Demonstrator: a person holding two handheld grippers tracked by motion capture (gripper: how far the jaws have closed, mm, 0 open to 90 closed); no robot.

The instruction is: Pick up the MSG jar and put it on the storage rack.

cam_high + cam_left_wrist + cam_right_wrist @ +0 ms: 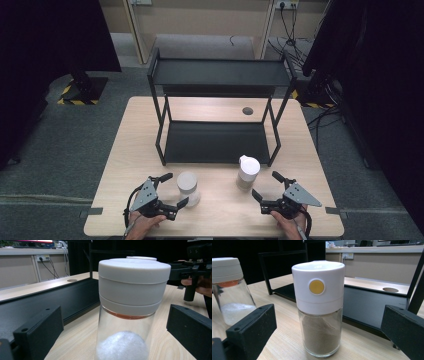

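Two glass jars stand on the wooden table near its front edge. The left jar [188, 188] [130, 302] has a grey-white lid and white powder inside. My left gripper [176, 189] [113, 340] is open, with a jaw on each side of this jar and a gap to the glass. The right jar [247, 172] [319, 307] has a white cap with a yellow dot and holds brown powder. My right gripper [266, 184] [322, 337] is open and faces this jar, its jaws wide apart and clear of the glass. Each gripper is held by a hand.
A black two-tier shelf rack [215, 142] [367, 305] stands on the table behind the jars. A round cable hole [247, 110] lies in the tabletop behind the rack's lower shelf. Bare wood [225, 215] lies between the grippers. Dark curtains and cables surround the table.
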